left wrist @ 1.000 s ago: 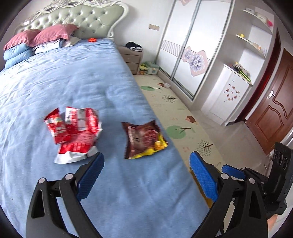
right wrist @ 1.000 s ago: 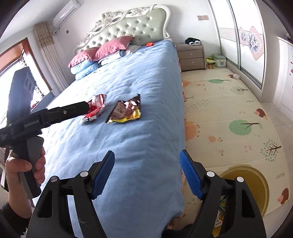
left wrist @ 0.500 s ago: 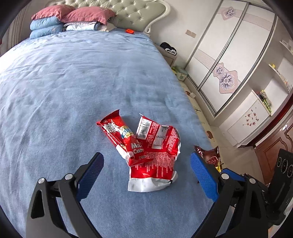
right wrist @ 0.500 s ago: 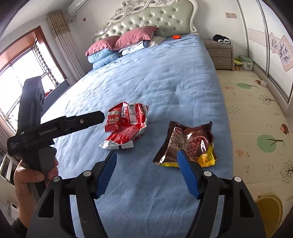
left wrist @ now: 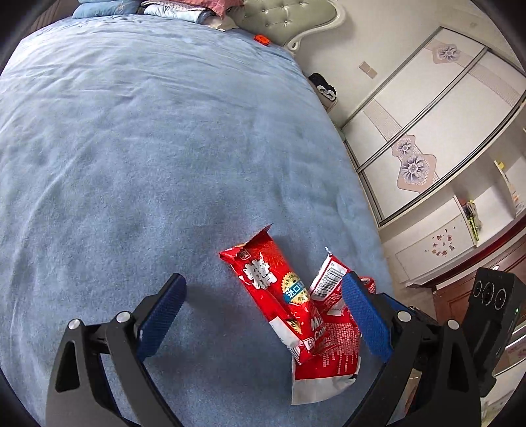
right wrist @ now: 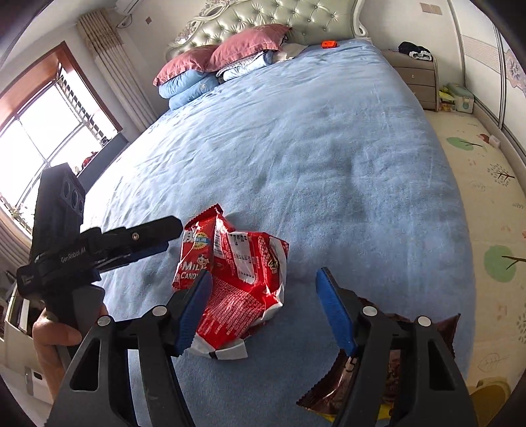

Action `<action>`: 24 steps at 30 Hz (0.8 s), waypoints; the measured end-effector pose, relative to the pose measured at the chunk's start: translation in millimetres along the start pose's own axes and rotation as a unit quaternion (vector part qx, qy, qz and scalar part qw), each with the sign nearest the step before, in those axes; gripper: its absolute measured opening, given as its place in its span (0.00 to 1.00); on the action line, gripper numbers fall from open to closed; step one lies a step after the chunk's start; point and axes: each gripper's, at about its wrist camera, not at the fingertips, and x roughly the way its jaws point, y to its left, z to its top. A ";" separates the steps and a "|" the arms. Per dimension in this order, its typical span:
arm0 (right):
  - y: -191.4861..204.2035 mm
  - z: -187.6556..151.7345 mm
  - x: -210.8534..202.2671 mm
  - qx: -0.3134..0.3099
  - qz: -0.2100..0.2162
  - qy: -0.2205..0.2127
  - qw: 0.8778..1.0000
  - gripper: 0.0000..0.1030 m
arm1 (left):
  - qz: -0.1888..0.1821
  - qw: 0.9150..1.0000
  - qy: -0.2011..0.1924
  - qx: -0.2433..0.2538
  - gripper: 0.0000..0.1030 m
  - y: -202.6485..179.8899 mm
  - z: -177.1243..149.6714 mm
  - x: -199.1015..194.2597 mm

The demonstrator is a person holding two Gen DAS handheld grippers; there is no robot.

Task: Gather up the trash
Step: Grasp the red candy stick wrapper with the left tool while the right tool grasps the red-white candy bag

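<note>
Blue bedspread [right wrist: 312, 157] covers a wide bed under a tufted pale-green headboard [right wrist: 263, 23], with pink and blue pillows [right wrist: 223, 62] stacked at the far end and a small orange object [right wrist: 328, 43] beside them. Right of the bed lie a patterned floor mat [right wrist: 486, 203], a nightstand [right wrist: 414, 78] and sliding wardrobe doors [left wrist: 424, 131].

Near the bed's foot sit two red wrappers. The narrow red candy wrapper [left wrist: 279, 295] is glossy, printed with white characters, a blue-and-gold badge and the letters "MIL... CANDY", its far end torn to a point; it rests partly on the crumpled red bag [left wrist: 332, 354], which shows small white print, a barcode and a white bottom edge. Farther right, close to the mattress edge, a dark brown snack packet [right wrist: 388, 371] with a yellow corner lies flat, mostly hidden behind the right tool.

The left hand-held gripper [left wrist: 263, 315] hangs over the red wrappers with its blue pads spread wide, nothing pinched. The right hand-held gripper [right wrist: 263, 305] has its jaws closing, with the crumpled red bag's right part showing between them and the pads not pressing on it. A hand [right wrist: 52, 331] grips the left tool's handle.
</note>
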 end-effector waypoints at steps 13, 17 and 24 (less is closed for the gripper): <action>9.5 -10.7 0.5 -0.044 -0.012 -0.012 0.999 0.07 | -0.007 1.000 0.002 0.012 0.92 -6.0 -7.0 2.5; 2.1 -15.9 -15.8 -0.039 -0.028 -0.030 0.998 0.07 | 0.011 1.000 0.003 0.023 0.93 -12.5 -10.0 8.2; -10.6 -21.3 -22.3 -0.020 -0.024 -0.038 0.999 0.07 | 0.062 0.996 -0.008 0.066 0.71 -25.4 -15.1 17.4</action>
